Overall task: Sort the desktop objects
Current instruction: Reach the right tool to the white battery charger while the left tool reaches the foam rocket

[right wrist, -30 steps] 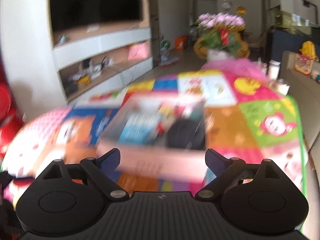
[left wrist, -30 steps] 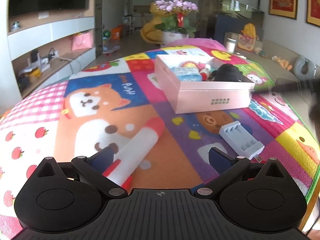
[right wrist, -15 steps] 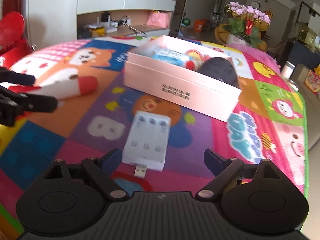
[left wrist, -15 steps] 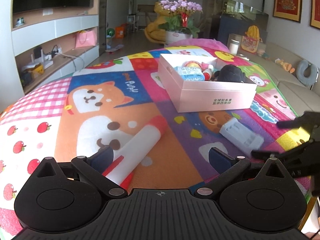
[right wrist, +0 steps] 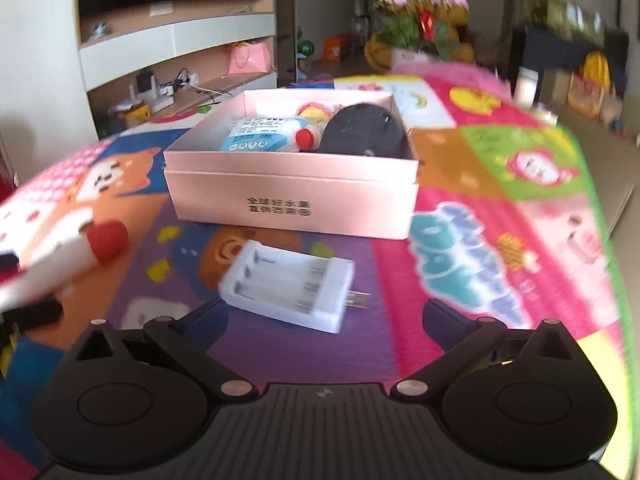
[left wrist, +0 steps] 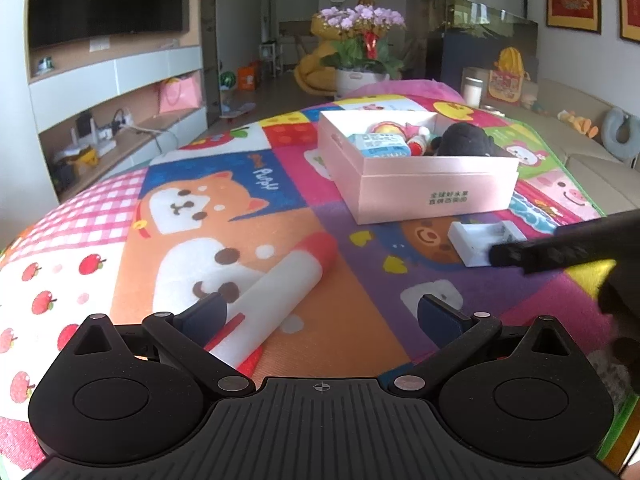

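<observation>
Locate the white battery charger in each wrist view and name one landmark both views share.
Left wrist: the white battery charger lies right of centre on the mat, partly behind the right gripper's finger.
Right wrist: it lies low at centre, just ahead of the open jaws, USB plug pointing right.
Shared landmark: the pink box, just beyond it.
</observation>
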Motion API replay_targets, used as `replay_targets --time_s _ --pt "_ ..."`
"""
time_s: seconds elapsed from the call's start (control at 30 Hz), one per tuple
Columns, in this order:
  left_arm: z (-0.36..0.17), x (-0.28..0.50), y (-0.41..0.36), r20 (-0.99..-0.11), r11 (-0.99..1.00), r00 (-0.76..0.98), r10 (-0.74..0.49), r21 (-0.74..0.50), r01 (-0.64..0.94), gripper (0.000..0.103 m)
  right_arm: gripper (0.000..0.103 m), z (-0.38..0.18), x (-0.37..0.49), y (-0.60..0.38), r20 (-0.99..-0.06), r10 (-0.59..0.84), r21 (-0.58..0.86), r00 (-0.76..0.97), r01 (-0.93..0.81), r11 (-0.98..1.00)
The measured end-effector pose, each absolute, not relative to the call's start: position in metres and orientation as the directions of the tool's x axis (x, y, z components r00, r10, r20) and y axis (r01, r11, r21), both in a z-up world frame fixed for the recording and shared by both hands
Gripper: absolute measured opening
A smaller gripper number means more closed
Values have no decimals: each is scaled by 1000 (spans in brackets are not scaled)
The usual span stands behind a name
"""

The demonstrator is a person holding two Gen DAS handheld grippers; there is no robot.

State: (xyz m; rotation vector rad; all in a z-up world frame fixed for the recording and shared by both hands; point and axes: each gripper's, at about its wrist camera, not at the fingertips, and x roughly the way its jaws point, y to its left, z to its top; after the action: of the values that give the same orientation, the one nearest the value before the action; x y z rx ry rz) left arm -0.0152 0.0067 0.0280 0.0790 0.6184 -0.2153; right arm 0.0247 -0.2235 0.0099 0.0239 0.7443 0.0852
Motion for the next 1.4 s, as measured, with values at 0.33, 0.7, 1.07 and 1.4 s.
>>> replay_targets --time_s 0.33,0.7,1.07,1.4 --pt "36 -23 10 -568 972 800 -193 3 237 103 95 -3 50 -197 -684 94 103 723 -31 994" --pt "33 -27 53 -590 981 803 -83 93 170 103 94 -4 13 -216 -660 146 85 737 -120 989" --pt "12 0 51 -659 980 732 -171 -38 195 66 95 -6 9 -216 -657 127 80 743 -99 992" --pt "6 -5 12 -640 953 711 -291 -130 273 97 96 -5 9 -217 -661 107 73 743 -78 994"
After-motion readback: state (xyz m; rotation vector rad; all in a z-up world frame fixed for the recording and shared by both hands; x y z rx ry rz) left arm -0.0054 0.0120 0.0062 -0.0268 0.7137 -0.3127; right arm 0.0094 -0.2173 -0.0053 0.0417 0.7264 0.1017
